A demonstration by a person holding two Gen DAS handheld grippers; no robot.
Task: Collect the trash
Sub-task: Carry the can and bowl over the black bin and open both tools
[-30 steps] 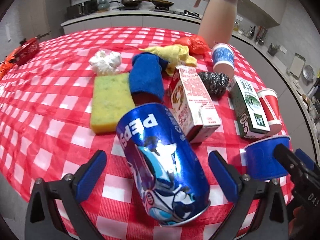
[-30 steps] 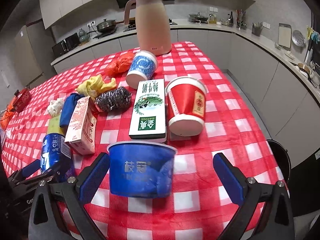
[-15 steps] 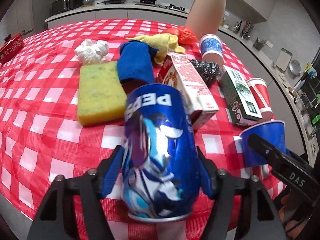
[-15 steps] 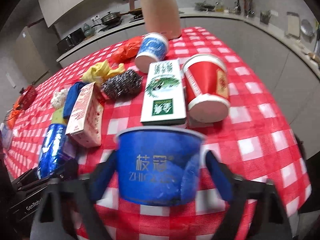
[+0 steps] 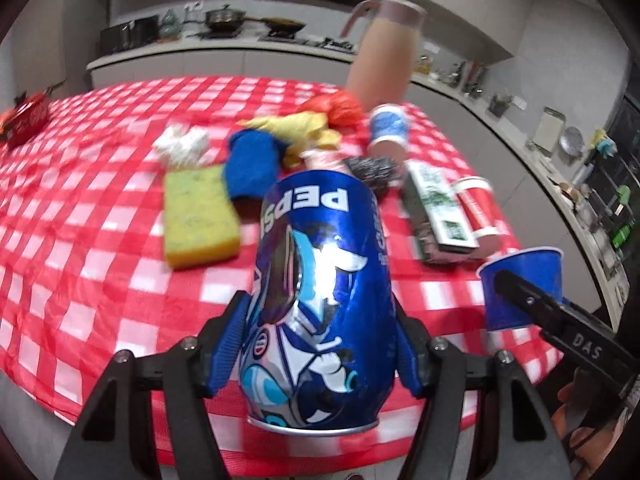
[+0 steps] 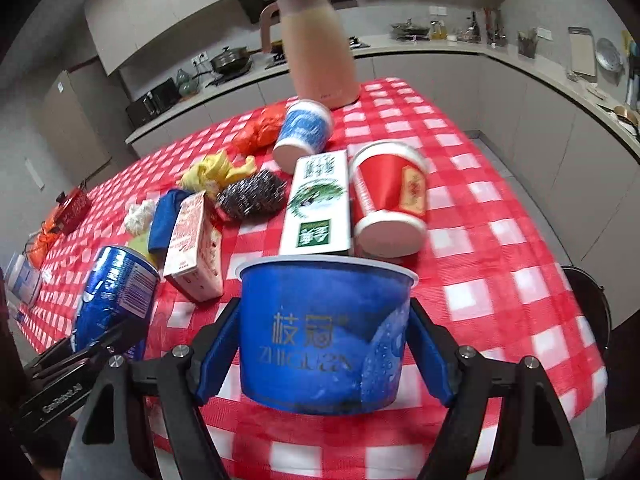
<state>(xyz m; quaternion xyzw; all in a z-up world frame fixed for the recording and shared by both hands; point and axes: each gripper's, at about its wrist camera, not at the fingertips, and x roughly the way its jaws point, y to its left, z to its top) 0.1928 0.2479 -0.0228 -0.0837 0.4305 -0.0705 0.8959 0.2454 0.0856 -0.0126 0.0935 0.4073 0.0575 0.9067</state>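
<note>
A blue Pepsi can (image 5: 316,248) is clamped between the blue pads of my left gripper (image 5: 318,340), tilted with its top away from me, over the front of the red checked table (image 5: 80,216). An upright blue paper cup (image 6: 320,304) sits between the pads of my right gripper (image 6: 326,344), which press on its sides. Each wrist view also shows the other hand's load: the blue cup (image 5: 524,276) at the right, the can (image 6: 116,292) at the left. More trash lies behind: a red cup (image 6: 390,196), a green-white carton (image 6: 318,204), a red-white carton (image 6: 192,240).
Further back lie a blue-white cup (image 6: 306,130), a steel scourer (image 6: 252,194), a yellow cloth (image 6: 212,170), an orange bag (image 6: 260,132), a blue cloth (image 5: 252,164), a yellow sponge (image 5: 198,216) and white tissue (image 5: 182,146). A pink jug (image 6: 316,44) stands at the far edge. A dark round stool (image 6: 588,304) is off the right edge.
Both grippers stood wide open around their objects and have shut on them. The can has been tipped up and raised off the cloth; the view behind the cup has shifted a little.
</note>
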